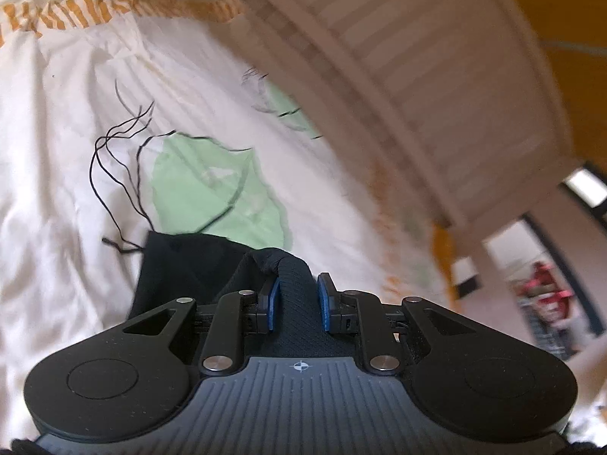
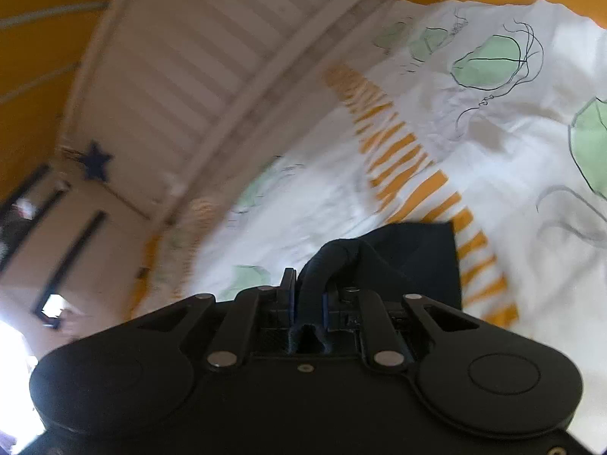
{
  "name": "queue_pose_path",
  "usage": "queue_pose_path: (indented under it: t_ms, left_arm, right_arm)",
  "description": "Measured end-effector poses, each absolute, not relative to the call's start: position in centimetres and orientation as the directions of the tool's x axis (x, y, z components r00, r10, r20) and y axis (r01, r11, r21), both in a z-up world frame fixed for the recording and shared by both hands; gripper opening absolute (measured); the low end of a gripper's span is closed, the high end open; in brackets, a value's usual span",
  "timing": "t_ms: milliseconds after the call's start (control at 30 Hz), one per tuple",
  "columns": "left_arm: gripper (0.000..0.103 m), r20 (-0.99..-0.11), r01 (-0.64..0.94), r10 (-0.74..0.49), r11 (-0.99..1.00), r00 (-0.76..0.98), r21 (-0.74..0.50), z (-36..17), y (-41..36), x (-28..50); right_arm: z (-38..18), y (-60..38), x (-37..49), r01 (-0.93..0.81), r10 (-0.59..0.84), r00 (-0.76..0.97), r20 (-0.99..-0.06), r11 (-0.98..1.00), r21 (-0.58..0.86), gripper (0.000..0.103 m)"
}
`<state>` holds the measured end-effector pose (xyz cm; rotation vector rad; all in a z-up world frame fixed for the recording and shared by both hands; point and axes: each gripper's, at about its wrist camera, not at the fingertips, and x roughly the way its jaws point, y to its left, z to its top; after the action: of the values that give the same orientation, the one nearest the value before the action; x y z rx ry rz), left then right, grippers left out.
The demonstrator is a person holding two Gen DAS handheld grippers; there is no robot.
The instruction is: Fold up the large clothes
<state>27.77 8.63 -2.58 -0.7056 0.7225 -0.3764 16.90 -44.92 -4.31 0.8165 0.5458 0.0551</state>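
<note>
We are working with one black knit garment [image 1: 182, 265], soft and limp, lying over a white bedspread printed with pale green blobs, thin black line drawings and orange stripes [image 1: 76, 174], close to a white slatted bed frame [image 1: 436, 76]. We judge it light but floppy: it will sag and drape from wherever we lift it, so it wants two holds well apart along one edge rather than a single pinch in the middle. Its ribbed or rolled hem looks thicker than the rest and should give the pads better purchase. Our left gripper [image 1: 298, 305] stands partly open, blue pads on either side of a ridge of the dark fabric; whether they actually press on it we cannot tell. Our right gripper [image 2: 308, 305] is nearly closed, with a rolled band of the same garment [image 2: 398, 261] bunched between its fingers, so we take it to be gripping. Counting: one garment, two grippers, one bedspread, one bed frame, and a single dark blue star [image 2: 96, 162] on the wall beyond.
</note>
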Motion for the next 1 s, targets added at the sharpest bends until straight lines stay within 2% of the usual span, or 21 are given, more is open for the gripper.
queue_pose_path:
  t_ms: [167, 200, 300, 333, 367, 400, 433, 467, 533, 600, 733, 833, 1000]
  left_arm:
    - [0.022, -0.567, 0.003, -0.495, 0.755, 0.659, -0.656, -6.8, 7.7, 31.2]
    - [0.022, -0.566, -0.004, -0.498, 0.748, 0.657, -0.663, -7.3, 7.8, 31.5]
    - [0.032, -0.527, -0.016, -0.533, 0.693, 0.662, -0.721, -8.5, 8.5, 31.6]
    - [0.043, -0.51, -0.01, -0.547, 0.676, 0.664, -0.737, -8.5, 8.7, 31.4]
    - [0.062, -0.49, 0.008, -0.559, 0.664, 0.669, -0.748, -8.3, 8.8, 31.3]
    - [0.076, -0.476, 0.024, -0.554, 0.669, 0.683, -0.743, -7.9, 8.8, 31.1]
    - [0.095, -0.462, 0.038, -0.519, 0.694, 0.719, -0.719, -7.1, 8.9, 30.6]
    - [0.097, -0.444, 0.053, -0.486, 0.717, 0.753, -0.695, -6.2, 9.0, 30.0]
    - [0.097, -0.41, 0.08, -0.448, 0.746, 0.795, -0.661, -4.4, 9.1, 29.1]
    - [0.097, -0.412, 0.1, -0.418, 0.789, 0.809, -0.606, -2.7, 8.5, 28.2]
    - [0.098, -0.448, 0.209, -0.385, 0.895, 0.807, -0.393, -0.5, 4.7, 25.7]
    - [0.099, -0.504, 0.296, -0.378, 0.925, 0.777, -0.237, -1.1, 0.6, 23.8]
    - [0.099, -0.567, 0.383, -0.372, 0.918, 0.735, -0.105, -3.5, -3.6, 22.6]
  right_arm:
    - [-8.0, -45.5, 21.0, 0.243, 0.203, 0.816, -0.541, 0.729, 0.64, 0.023]
    - [-8.6, -45.4, 21.4, 0.257, 0.191, 0.809, -0.555, 0.734, 0.628, 0.024]
    - [-9.6, -45.4, 21.6, 0.277, 0.174, 0.811, -0.559, 0.727, 0.629, 0.026]
    - [-9.7, -45.5, 21.5, 0.278, 0.172, 0.815, -0.554, 0.723, 0.633, 0.033]
    - [-9.5, -45.5, 21.2, 0.273, 0.163, 0.823, -0.544, 0.726, 0.631, 0.048]
    - [-9.3, -45.4, 21.1, 0.268, 0.142, 0.835, -0.532, 0.738, 0.619, 0.058]
    - [-8.6, -45.2, 20.6, 0.264, 0.104, 0.852, -0.513, 0.761, 0.593, 0.084]
    - [-8.0, -45.2, 20.3, 0.261, 0.071, 0.867, -0.494, 0.779, 0.57, 0.096]
    - [-6.9, -45.1, 19.6, 0.249, 0.032, 0.888, -0.458, 0.805, 0.539, 0.096]
    - [-5.5, -44.6, 18.9, 0.237, 0.007, 0.9, -0.436, 0.832, 0.502, 0.096]
    - [-3.3, -41.0, 17.5, 0.158, -0.008, 0.913, -0.408, 0.929, 0.335, 0.096]
    - [-3.3, -37.3, 16.8, 0.083, 0.012, 0.909, -0.416, 0.975, 0.208, 0.096]
    - [-5.2, -31.3, 17.2, -0.066, 0.076, 0.869, -0.488, 0.997, 0.038, 0.096]
